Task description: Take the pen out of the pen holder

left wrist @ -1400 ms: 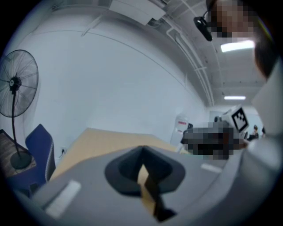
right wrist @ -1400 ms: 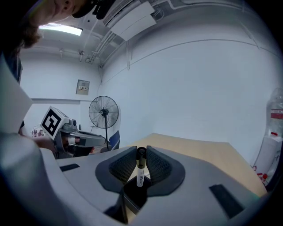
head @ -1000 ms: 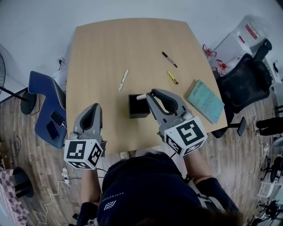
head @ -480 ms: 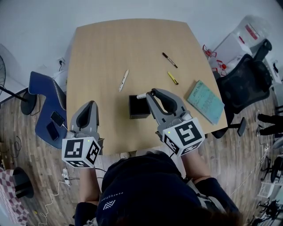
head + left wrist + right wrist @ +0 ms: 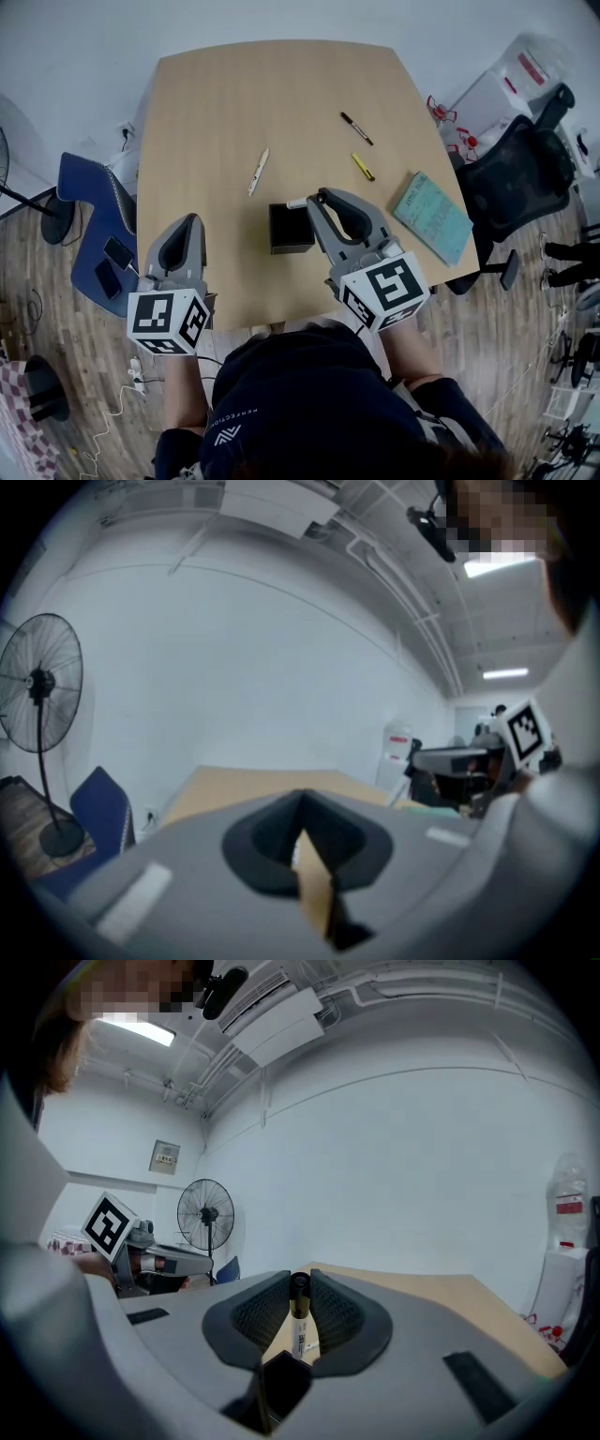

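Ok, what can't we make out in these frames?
Pen holder interior: head view, too dark; other pens inside, cannot tell.
Pen lower end: right gripper view, hidden behind the pen holder; inside or clear, cannot tell.
Book title: head view, too small.

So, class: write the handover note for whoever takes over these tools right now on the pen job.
Right tool: shut on the pen, which is upright with its lower end apparently inside the black pen holder.
Left tool: shut, empty, by the near edge of the table, away from the holder.
Done: pen gripped.
To do: lift it straight up, clear of the holder.
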